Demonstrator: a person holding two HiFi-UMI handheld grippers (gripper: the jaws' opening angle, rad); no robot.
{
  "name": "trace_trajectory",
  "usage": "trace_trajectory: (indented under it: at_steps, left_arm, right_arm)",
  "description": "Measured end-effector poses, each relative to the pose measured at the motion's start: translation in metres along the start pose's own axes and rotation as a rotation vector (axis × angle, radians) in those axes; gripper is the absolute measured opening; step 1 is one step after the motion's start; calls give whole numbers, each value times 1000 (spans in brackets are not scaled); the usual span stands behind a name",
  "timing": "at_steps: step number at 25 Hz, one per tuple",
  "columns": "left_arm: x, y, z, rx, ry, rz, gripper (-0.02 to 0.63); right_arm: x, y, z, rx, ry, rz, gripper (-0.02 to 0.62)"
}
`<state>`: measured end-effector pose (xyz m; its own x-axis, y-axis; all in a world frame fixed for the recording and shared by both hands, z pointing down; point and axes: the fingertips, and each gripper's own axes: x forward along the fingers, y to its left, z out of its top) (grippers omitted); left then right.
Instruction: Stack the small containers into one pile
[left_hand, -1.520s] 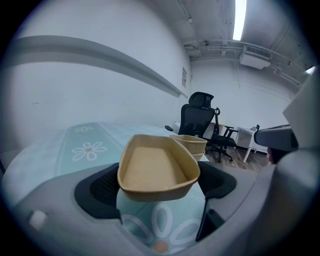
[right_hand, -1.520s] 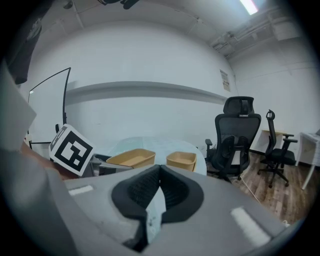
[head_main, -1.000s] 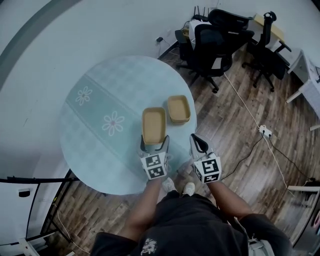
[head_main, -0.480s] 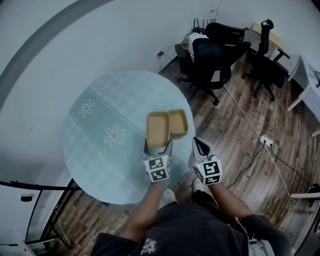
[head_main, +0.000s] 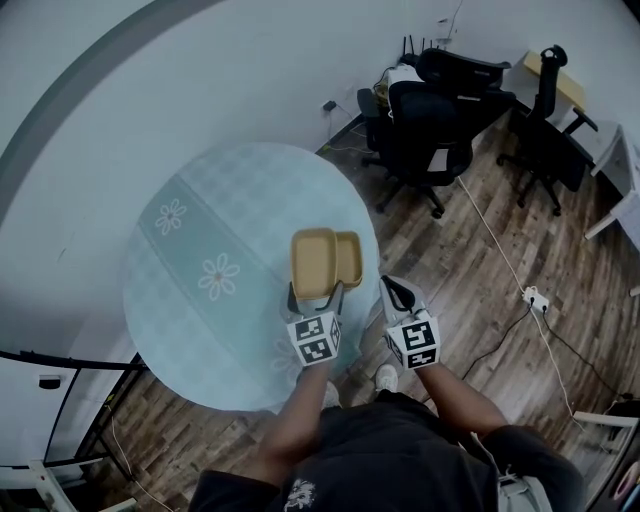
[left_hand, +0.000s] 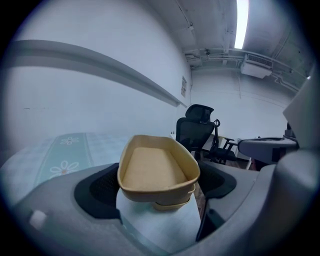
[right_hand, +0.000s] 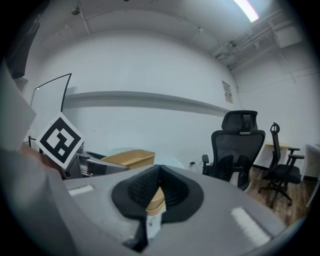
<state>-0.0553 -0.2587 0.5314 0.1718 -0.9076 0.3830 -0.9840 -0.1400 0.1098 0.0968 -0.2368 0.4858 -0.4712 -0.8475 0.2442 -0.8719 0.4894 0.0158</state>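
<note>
Grip first: left gripper (head_main: 313, 292) has its jaws spread wide and clamped on the near end of a tan held container (head_main: 313, 262), one pad against each long side, and the far end sticks out unsupported. It rides just above the round table (head_main: 200, 220), overlapping a second container (head_main: 351, 258) of the same kind that sits on the cloth close to the table's right edge. From the left gripper view the second one shows directly under the held one, so nesting looks close but not yet done. Right gripper (head_main: 397, 292) hangs beside the table edge with jaws pressed together on nothing.

Risks, as I judge them: the two tubs look offset sideways, so a release now could leave the upper one cocked on the lower rim, not seated. A downward push while misaligned could shove the lower tub toward the edge and onto the wood floor (head_main: 470, 250), since nothing steadies it. The end-only hold could also let the tub tip as it is lowered.

Writing: none legible. Marker cubes (head_main: 312, 338) carry only black-and-white square patterns. Wall sign (left_hand: 184, 86) is too small to read. No brand shows on either container.
</note>
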Motion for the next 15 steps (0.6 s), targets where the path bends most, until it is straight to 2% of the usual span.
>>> trace_trajectory:
  at_steps: [6, 15]
  left_arm:
    - [27, -15, -6, 0, 16, 32, 494]
    - [53, -35, -29, -8, 47, 44, 494]
  right_arm:
    - [9, -24, -9, -4, 17, 48, 2]
    - [12, -55, -31, -4, 52, 65, 2]
